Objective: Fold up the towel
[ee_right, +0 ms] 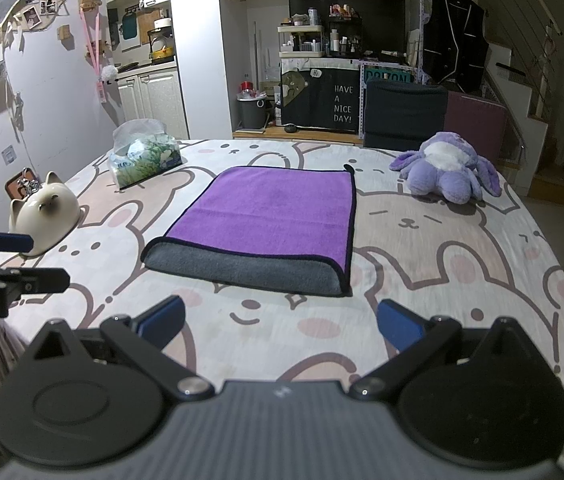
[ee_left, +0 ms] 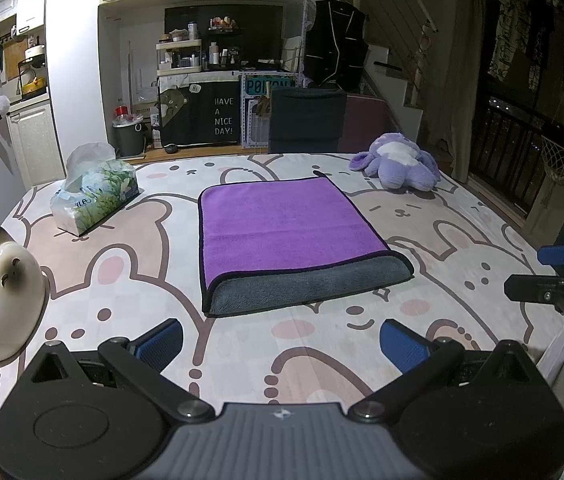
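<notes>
Purple-and-grey folded microfibre towel (ee_left: 286,236): lay flat at 12 o'clock, grey near edge exposed.
Left gripper (ee_left: 282,340): fingers wide, empty, short of that edge.
Right gripper (ee_right: 280,324): fingers wide, empty.
Bunny-print sheet (ee_right: 422,280): bare around towel.

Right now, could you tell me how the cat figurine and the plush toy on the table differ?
The cat figurine is glossy, hard-looking and cream with dark ears and face; the plush toy is soft, fuzzy, purple with a white patch. The figurine stands upright near the left edge; the plush lies sprawled on the far right. The figurine sits beside the tissue pack; the plush has nothing close by. Both rest on the bunny-print tablecloth, clear of the towel.
</notes>
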